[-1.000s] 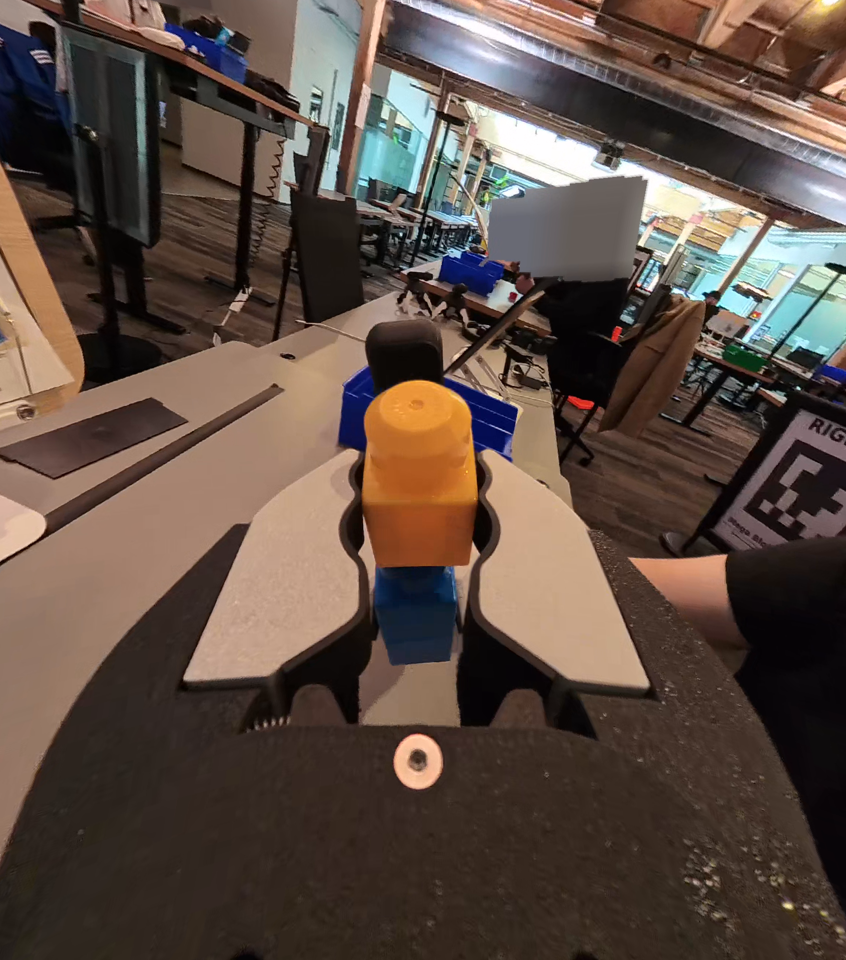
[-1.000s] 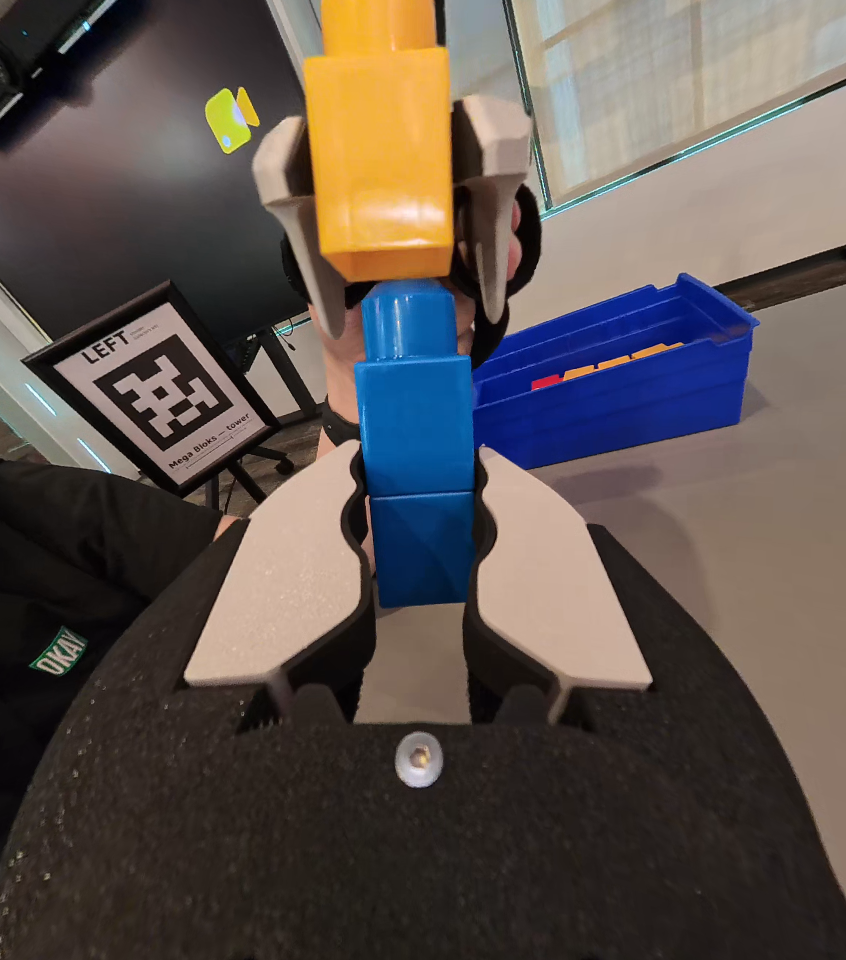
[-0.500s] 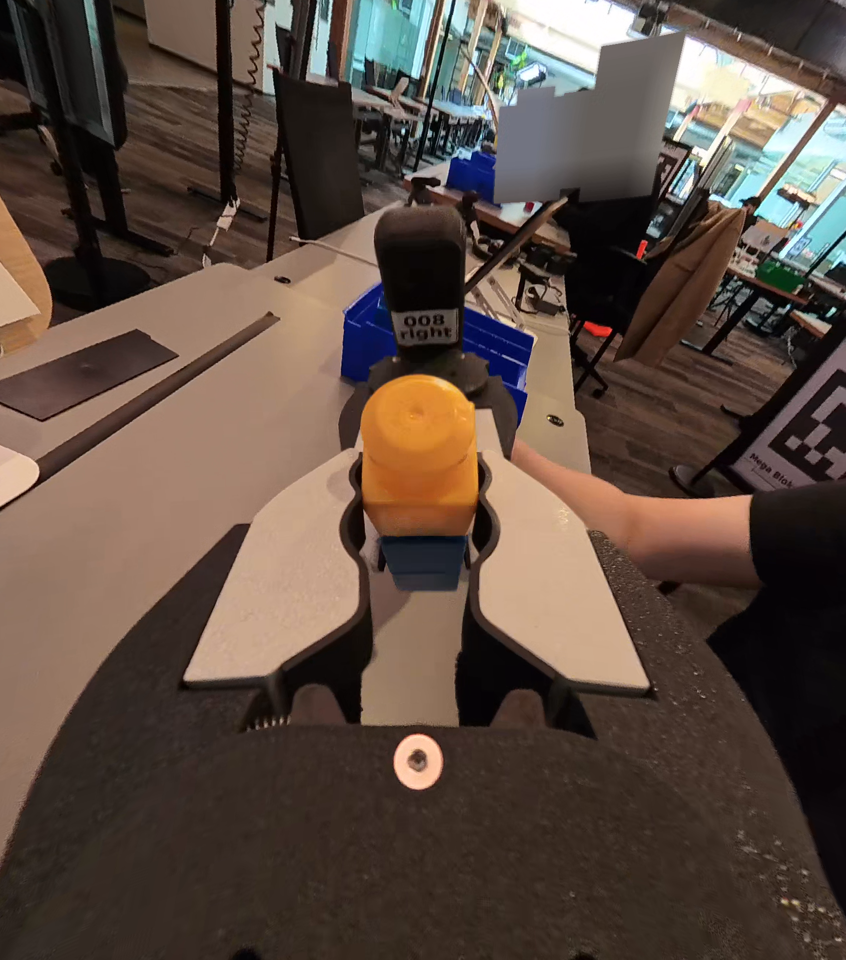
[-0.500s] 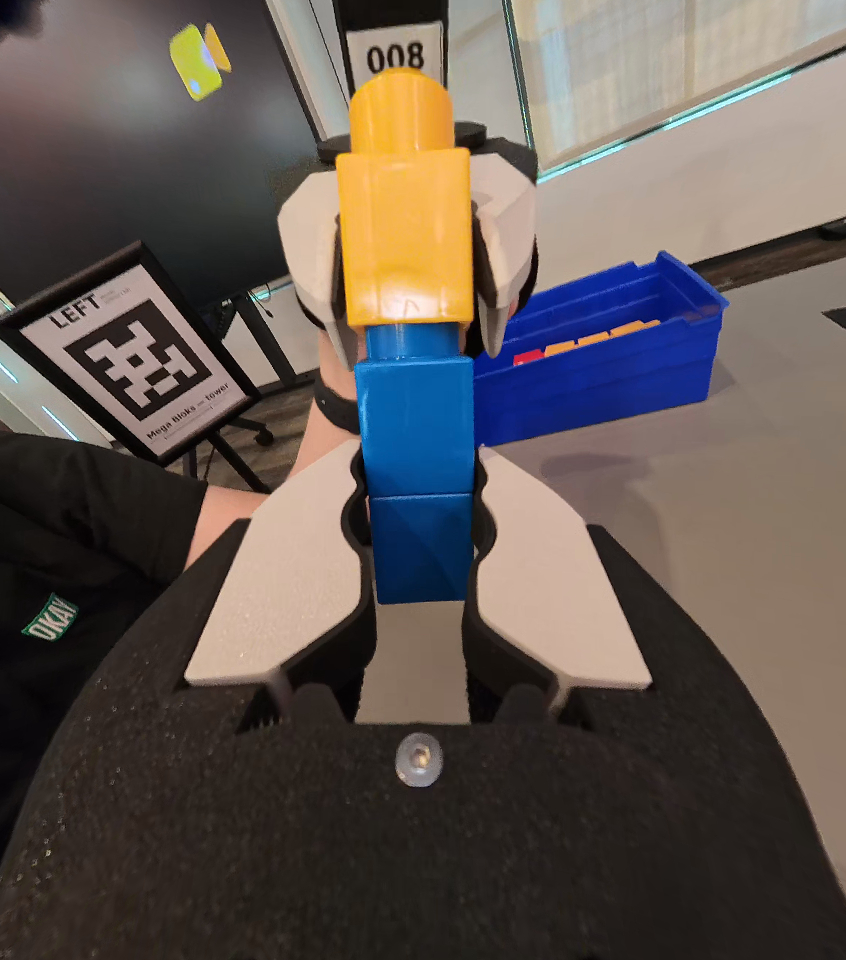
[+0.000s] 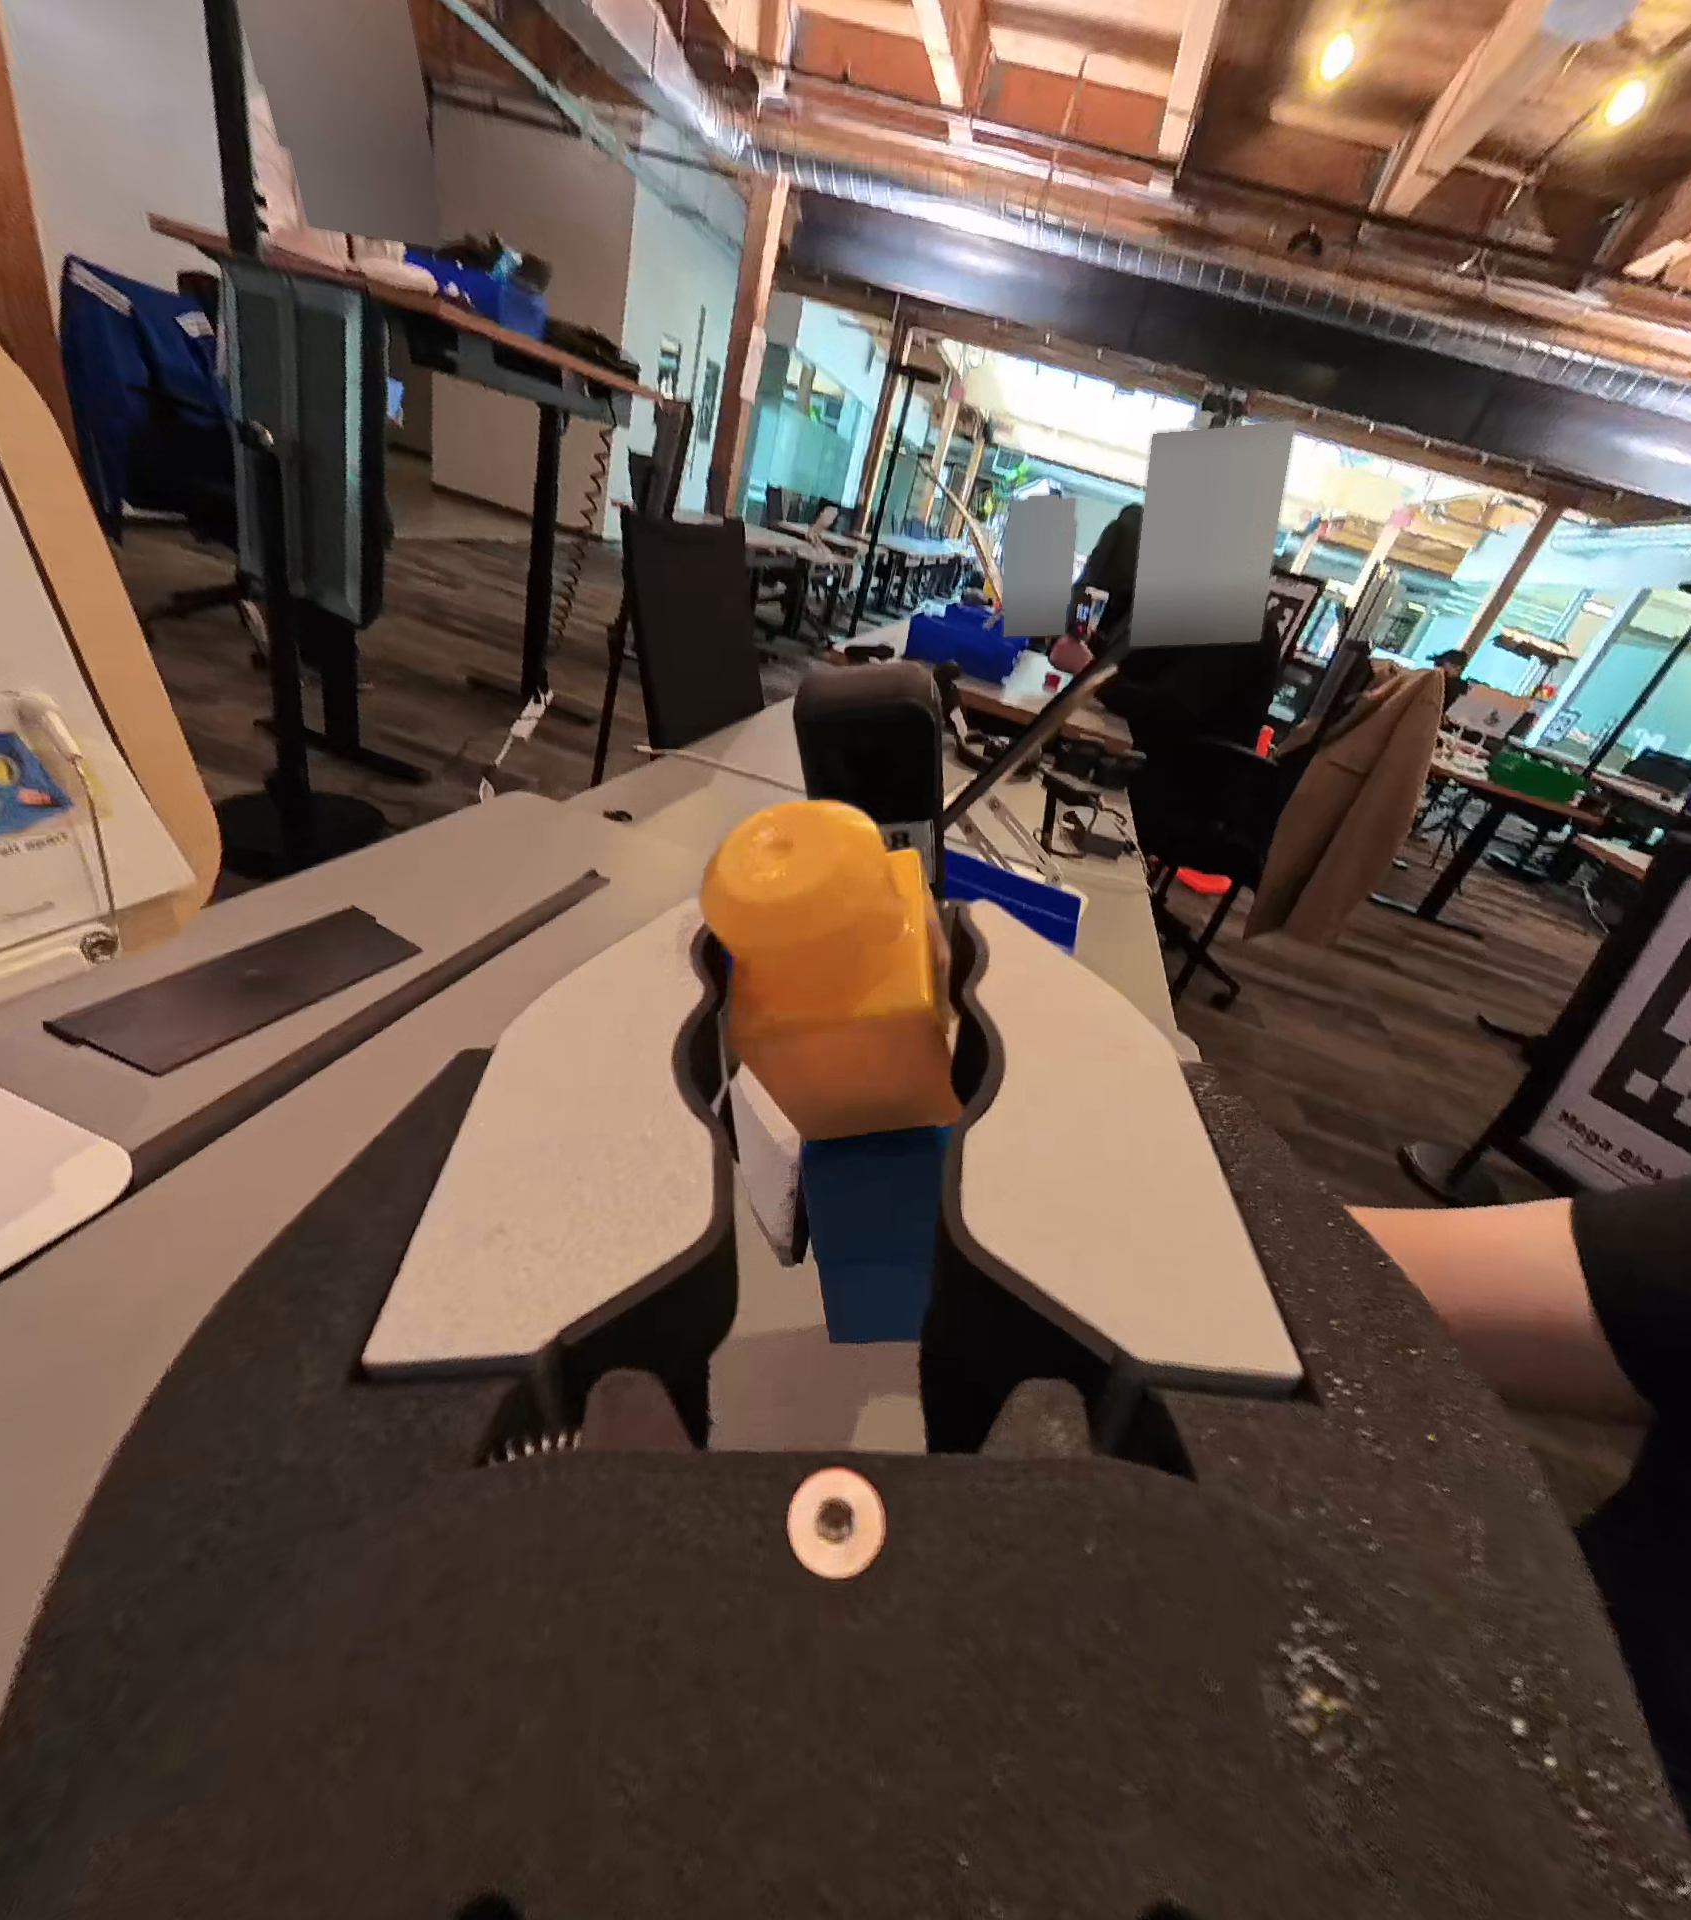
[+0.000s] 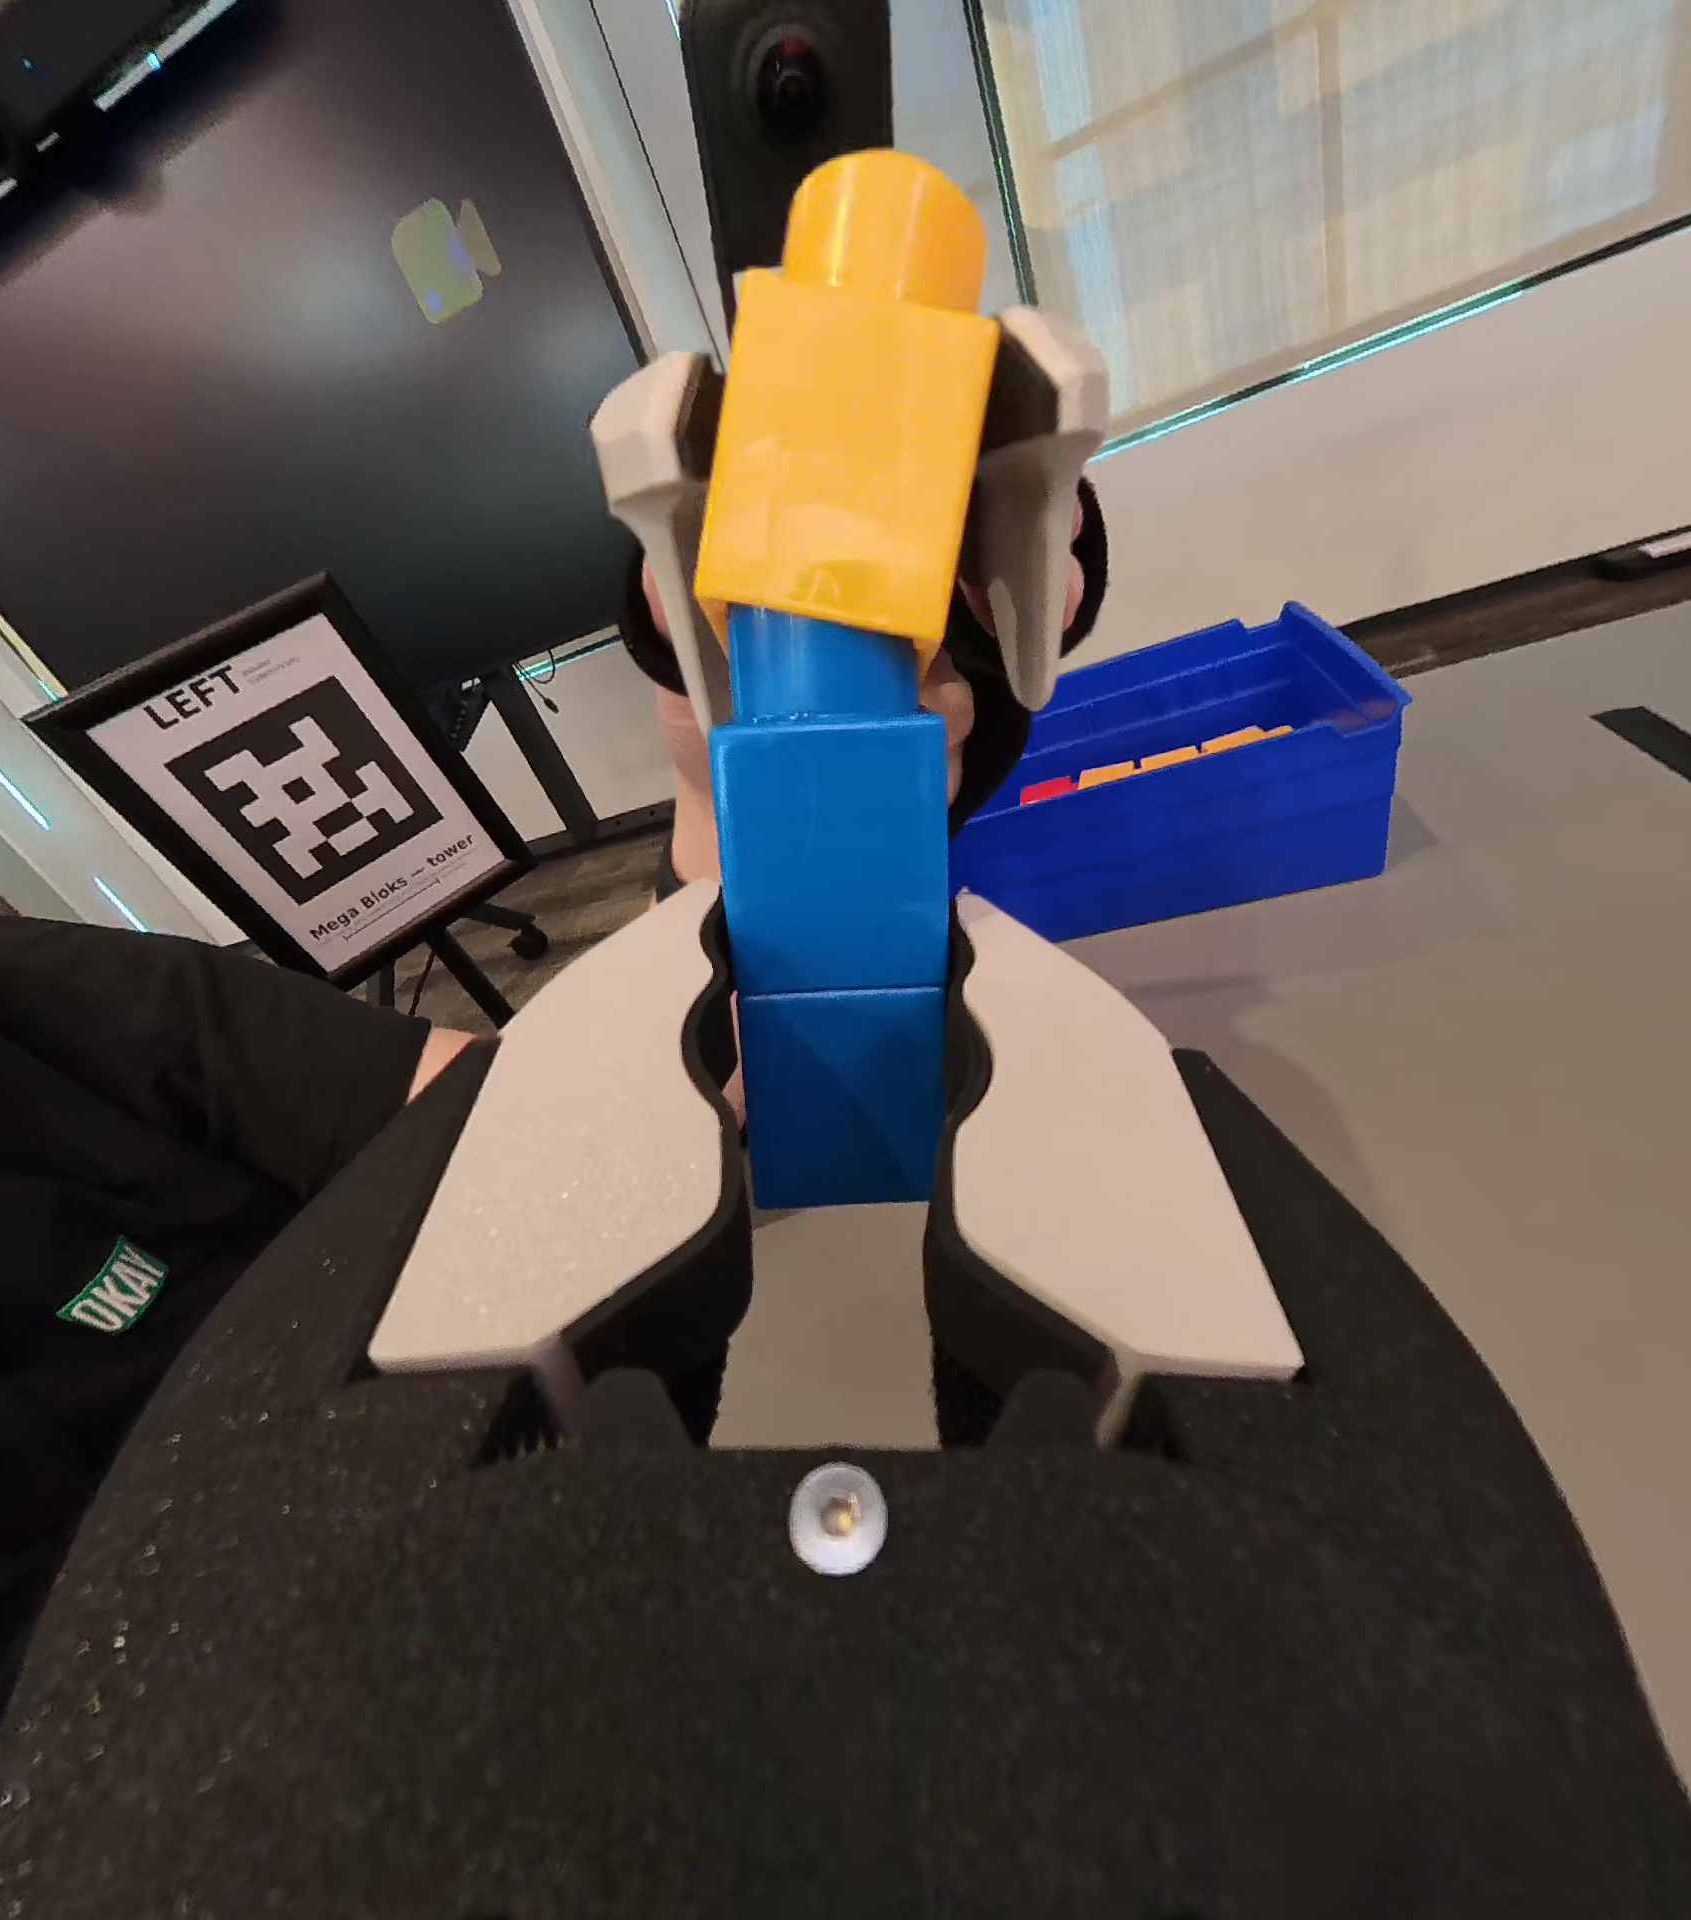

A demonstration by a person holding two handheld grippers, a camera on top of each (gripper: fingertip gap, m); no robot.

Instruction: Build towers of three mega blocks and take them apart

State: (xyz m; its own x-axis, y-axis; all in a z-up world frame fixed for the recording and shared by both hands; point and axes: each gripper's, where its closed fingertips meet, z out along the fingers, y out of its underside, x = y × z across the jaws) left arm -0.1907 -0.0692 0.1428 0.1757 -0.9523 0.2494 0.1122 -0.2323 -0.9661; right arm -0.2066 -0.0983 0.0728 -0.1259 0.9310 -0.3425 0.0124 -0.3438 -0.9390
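Big open office with exposed wood beams overhead and rows of desks going way back, that's what I get on my left wrist feed, and everything sits over a long grey table (image 5: 321,935) with a dark strip running along it. On the right wrist feed there's a huge dark wall screen (image 6: 197,364), a framed sign with a square code on an easel (image 6: 301,779), and a blue bin (image 6: 1194,810) parked on the table with a few red and orange pieces peeking out. The tower is up in the air between my two grippers, not resting on anything: two blue blocks (image 6: 830,966) stacked flush, and an orange block (image 6: 846,457) on top that's tilted and only partly seated, so the upper blue stud still shows under it. My right gripper (image 6: 836,1039) has its jaws narrowed right onto the blue pair, gripping both sides. My left gripper (image 5: 836,1029) is clamped around the orange block, which sits skewed in it, leaning toward the left of that view, with the blue showing below it.
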